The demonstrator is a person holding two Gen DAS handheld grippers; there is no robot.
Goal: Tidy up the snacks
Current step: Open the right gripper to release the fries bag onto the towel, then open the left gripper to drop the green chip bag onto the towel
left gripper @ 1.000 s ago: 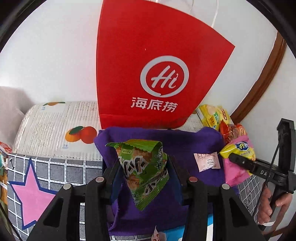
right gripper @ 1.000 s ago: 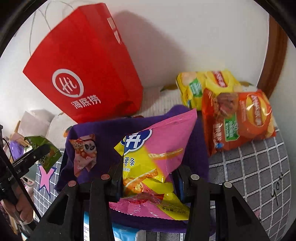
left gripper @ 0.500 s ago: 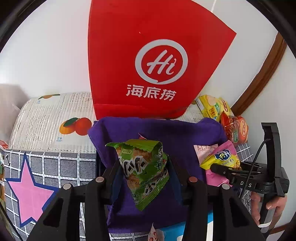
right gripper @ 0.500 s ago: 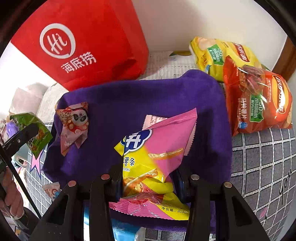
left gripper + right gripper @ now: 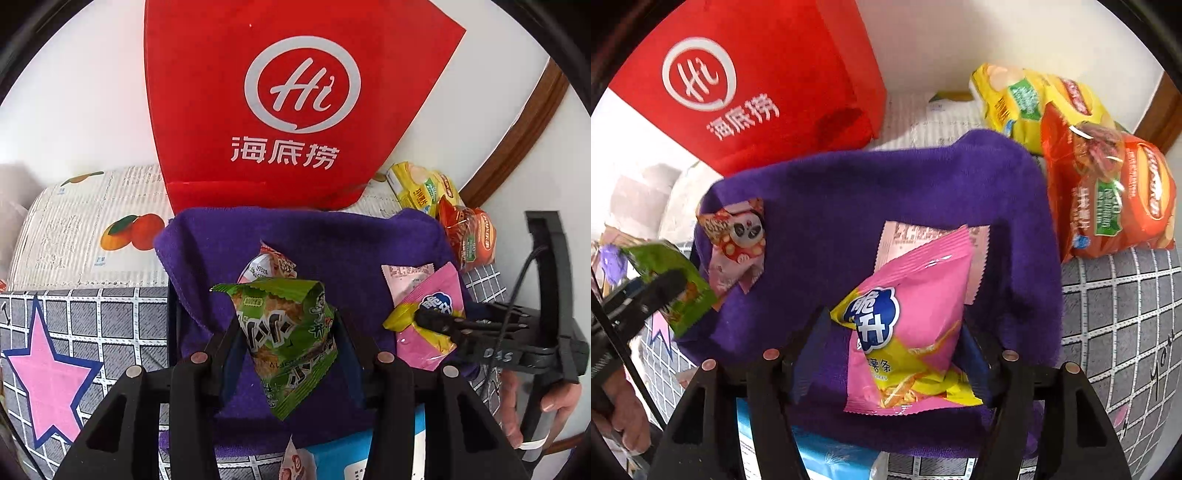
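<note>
My left gripper is shut on a green snack packet and holds it over the purple cloth. My right gripper is shut on a pink and yellow snack packet, low over the cloth's near right part. It also shows in the left wrist view. On the cloth lie a small panda packet and a pale pink sachet, partly under the pink packet. The left gripper with the green packet shows at the left of the right wrist view.
A red paper bag stands against the wall behind the cloth. A yellow chip bag and an orange chip bag lie at the right. A blue box sits under the cloth's near edge. Checked tablecloth with a pink star lies left.
Both grippers have moved forward and down over the purple cloth, packets still held. The right gripper has come in from the right edge toward the pale pink sachet.
</note>
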